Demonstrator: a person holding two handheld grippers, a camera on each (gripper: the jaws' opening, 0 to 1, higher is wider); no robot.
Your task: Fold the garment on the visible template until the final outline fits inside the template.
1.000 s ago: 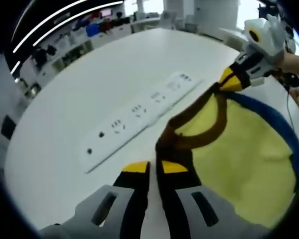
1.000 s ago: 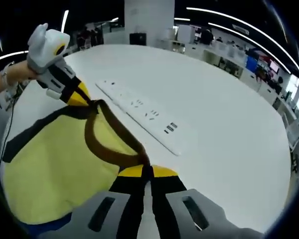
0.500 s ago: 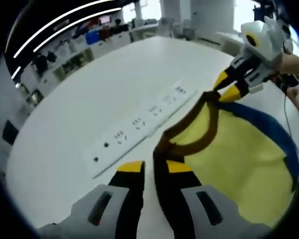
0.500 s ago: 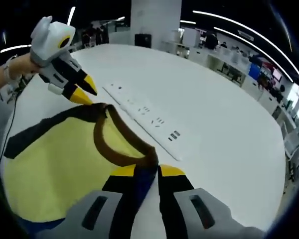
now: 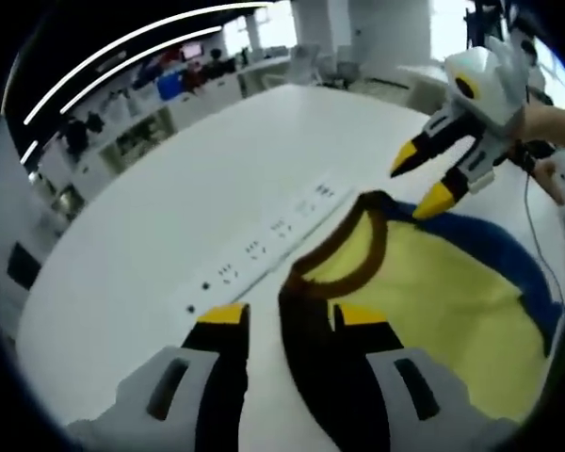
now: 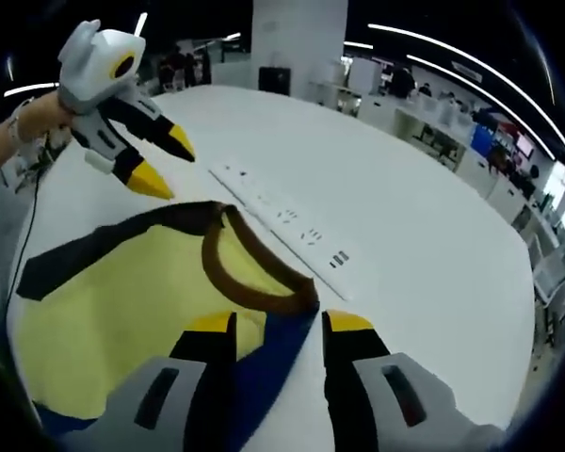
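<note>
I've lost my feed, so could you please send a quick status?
Left gripper open, right gripper open. Yellow garment flat on table, released. Power strip beside collar.

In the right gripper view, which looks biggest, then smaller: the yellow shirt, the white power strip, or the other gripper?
Largest to smallest, as they look:
1. yellow shirt
2. white power strip and left gripper: look alike in size, so unranked; the strip is long and thin, and nearness to the camera may mislead.

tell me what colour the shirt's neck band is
Brown, clearest in the right gripper view on the collar.
</note>
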